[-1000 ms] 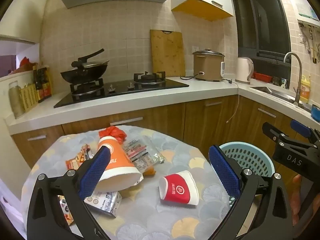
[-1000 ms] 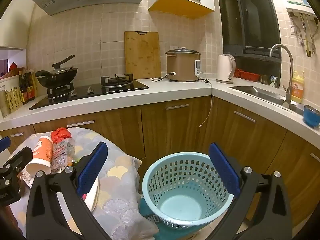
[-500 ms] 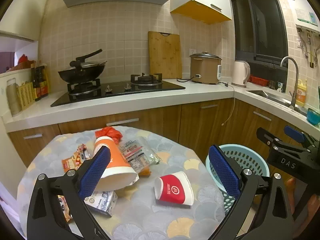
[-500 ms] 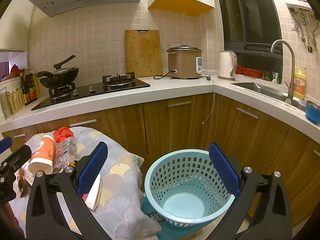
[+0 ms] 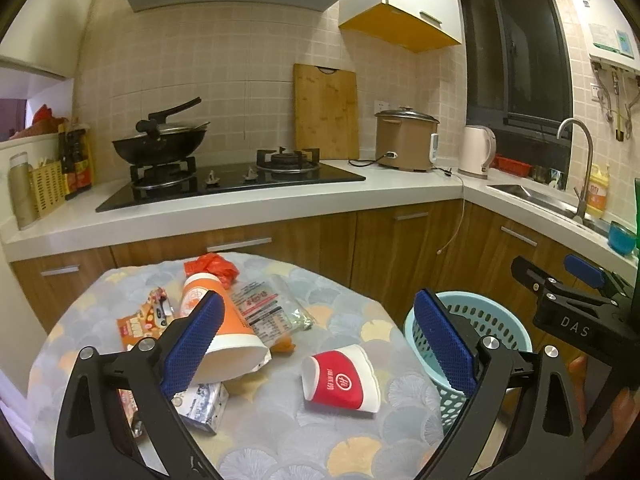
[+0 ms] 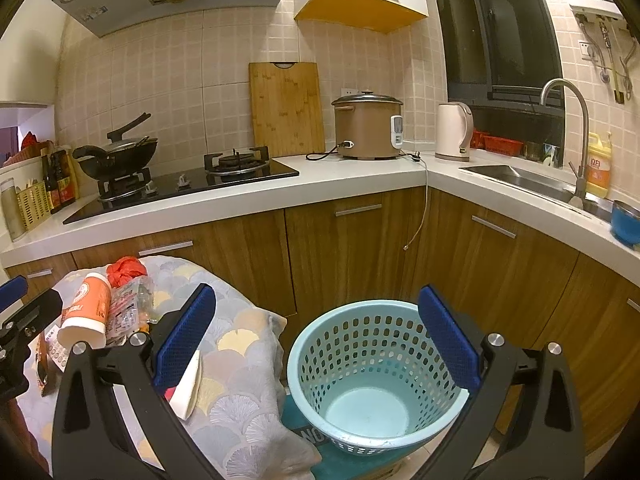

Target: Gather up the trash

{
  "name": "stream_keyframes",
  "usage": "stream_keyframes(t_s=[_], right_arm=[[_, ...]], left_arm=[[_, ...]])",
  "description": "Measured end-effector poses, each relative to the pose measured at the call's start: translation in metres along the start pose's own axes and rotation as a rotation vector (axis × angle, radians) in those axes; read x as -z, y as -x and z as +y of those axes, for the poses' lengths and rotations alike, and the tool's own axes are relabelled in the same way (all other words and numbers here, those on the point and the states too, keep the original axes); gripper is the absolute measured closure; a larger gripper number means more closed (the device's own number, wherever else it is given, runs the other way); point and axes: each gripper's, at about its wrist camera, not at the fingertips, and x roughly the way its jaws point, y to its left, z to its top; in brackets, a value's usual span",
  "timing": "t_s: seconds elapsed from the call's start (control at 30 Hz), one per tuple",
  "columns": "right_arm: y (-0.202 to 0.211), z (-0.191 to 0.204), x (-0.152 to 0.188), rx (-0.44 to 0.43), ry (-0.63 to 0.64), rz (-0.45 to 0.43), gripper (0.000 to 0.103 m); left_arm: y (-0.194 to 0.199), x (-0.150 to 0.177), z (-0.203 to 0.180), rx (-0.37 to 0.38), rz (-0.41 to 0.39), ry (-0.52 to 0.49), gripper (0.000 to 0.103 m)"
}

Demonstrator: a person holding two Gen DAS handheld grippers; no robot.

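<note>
Trash lies scattered on the round table (image 5: 256, 436), which wears a cloth printed with grey and yellow fans. Toward the table's left edge sits an orange snack wrapper (image 5: 140, 322); just beside it, an orange paper cup (image 5: 218, 334) lies on its side with its white mouth turned toward the near edge, partly hidden behind the left finger of the left gripper (image 5: 316, 358); under the cup's mouth a flattened printed carton (image 5: 202, 402) pokes out. Against the cup's closed end, at the far edge, is a crumpled red bag (image 5: 212, 268); touching the cup's right side is a clear plastic packet (image 5: 268, 306) with printed labels. Nearer the table's right edge, apart from the heap, a red paper cup (image 5: 340, 378) lies on its side.

Left gripper: jaws spread wide, holding nothing, poised above the table's near edge. Beyond the right edge, on the floor, stands a pale blue perforated basket (image 6: 372, 364) (nothing inside that the right wrist view shows), resting on a teal mat (image 6: 352, 458). Right gripper (image 6: 318, 346): likewise spread wide and unladen, its fingers framing the basket; its black body shows at the far right of the left wrist view.

Behind everything runs the white counter (image 6: 360, 178).
</note>
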Motion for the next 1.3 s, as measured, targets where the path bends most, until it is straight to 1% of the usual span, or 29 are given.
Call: stream_keyframes(t_s=[0.03,0.07,0.3,0.6,0.9,1.3], right_arm=[[0.000,-0.001,0.000,-0.002,-0.001,0.001,0.007],[-0.001,-0.001,-0.001,-0.002,-0.001,0.001,0.007],[-0.002,-0.003,-0.002,-0.005,-0.004,0.000,0.007],[-0.009,-0.006,0.000,-0.004,-0.010,0.019,0.007],[-0.009,0.001,0.000,-0.010,-0.008,0.009,0.007],[0.000,0.019,-0.003,-0.029,0.007,0.000,0.008]], left_arm=[[0.000,0.001,-0.002,0.000,0.000,-0.001,0.010],[0.011,0.010,0.004,0.003,-0.007,-0.001,0.010],[0.006,0.011,-0.001,-0.002,-0.002,-0.010,0.010],[0.008,0.015,0.002,-0.007,-0.004,-0.012,0.010],[0.007,0.016,0.017,-0.024,0.003,0.009,0.010],[0.024,0.016,0.043,-0.047,-0.020,0.043,0.010]])
